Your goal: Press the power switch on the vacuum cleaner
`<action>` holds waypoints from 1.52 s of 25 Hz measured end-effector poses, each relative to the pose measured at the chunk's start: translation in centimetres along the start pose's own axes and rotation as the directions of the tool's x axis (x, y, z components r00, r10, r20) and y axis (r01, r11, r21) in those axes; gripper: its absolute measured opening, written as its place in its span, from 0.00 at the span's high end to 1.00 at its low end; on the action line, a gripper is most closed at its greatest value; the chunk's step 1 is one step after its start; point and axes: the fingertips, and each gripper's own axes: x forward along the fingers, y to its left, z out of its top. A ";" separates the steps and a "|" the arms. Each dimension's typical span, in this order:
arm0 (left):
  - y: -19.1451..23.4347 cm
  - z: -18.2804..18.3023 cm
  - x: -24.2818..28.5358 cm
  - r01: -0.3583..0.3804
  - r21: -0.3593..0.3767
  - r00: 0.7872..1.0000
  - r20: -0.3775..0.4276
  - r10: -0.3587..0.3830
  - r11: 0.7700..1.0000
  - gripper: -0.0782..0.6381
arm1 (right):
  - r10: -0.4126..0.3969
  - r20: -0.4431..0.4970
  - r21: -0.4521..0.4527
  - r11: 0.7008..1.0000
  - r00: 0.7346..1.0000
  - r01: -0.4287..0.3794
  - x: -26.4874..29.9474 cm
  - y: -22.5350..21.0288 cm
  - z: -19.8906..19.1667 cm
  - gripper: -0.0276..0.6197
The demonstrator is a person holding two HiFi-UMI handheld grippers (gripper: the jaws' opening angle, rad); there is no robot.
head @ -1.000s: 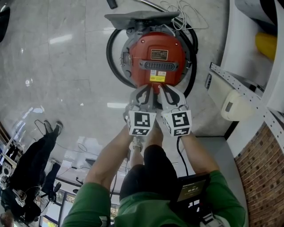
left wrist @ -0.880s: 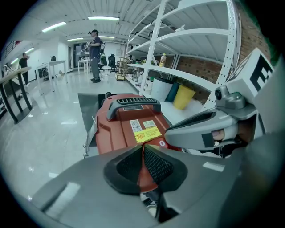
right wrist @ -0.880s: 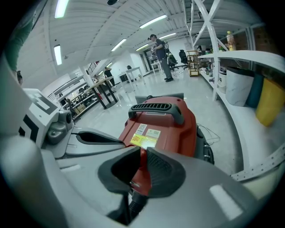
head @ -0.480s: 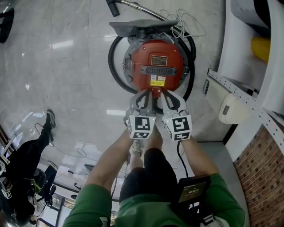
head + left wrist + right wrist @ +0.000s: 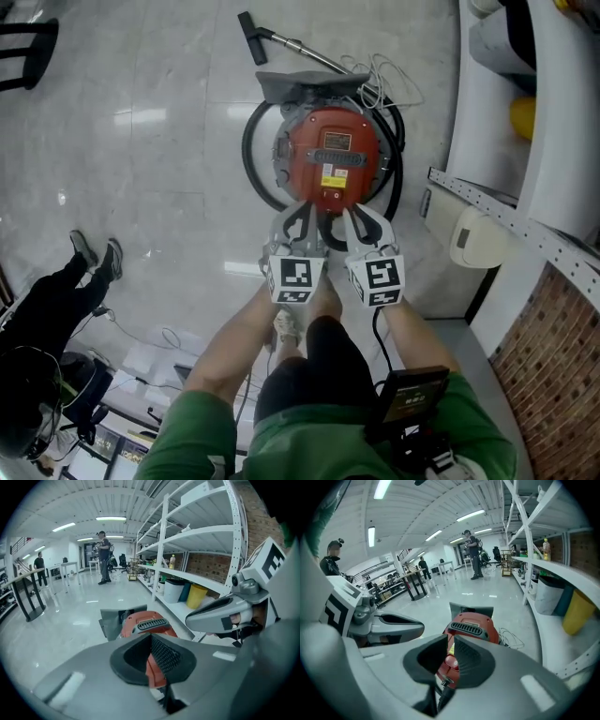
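- The vacuum cleaner (image 5: 330, 155), a round red canister with a grey vented handle across its top, is standing on the pale glossy floor (image 5: 141, 141) straight ahead of the person, just beyond the tips of both tools.
- A black hose (image 5: 246, 155) is looping around the canister, a metal wand (image 5: 291, 49) is running away from it toward the far left, and a white cable (image 5: 389, 80) is lying in a loose tangle just beside its far right side.
- The left gripper (image 5: 307, 208) is pointing at the near edge of the canister. In the left gripper view its two pads are meeting at their tips, with only a sliver of red housing showing beneath them, and they are gripping nothing.
- The right gripper (image 5: 352, 214) is lying just beside the left one and aiming at the same near edge. In the right gripper view its pads are standing a narrow slit apart, framing the yellow label and red housing, and they too are holding nothing.
- Whether either tip is touching the housing cannot be told, and the power switch itself cannot be singled out.
- The two marker cubes (image 5: 295, 279) are sitting side by side above the person's forearms.
- White shelving (image 5: 497, 208) is running along the right, well apart from the canister.
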 end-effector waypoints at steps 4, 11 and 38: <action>-0.1 2.6 -3.8 -0.016 -0.008 0.999 0.052 0.017 1.000 0.88 | -0.011 0.053 -0.019 1.000 0.999 0.012 -3.2 1.4 2.7 0.91; -0.1 8.1 -11.6 -0.060 -0.006 0.978 0.200 0.060 0.998 0.88 | -0.050 0.176 -0.025 0.998 0.983 0.055 -10.0 3.6 7.7 0.91; -6.4 16.3 -45.5 -0.069 0.025 0.800 0.598 0.040 0.997 0.88 | -0.093 0.589 -0.082 0.981 0.803 0.173 -38.9 21.3 16.8 0.95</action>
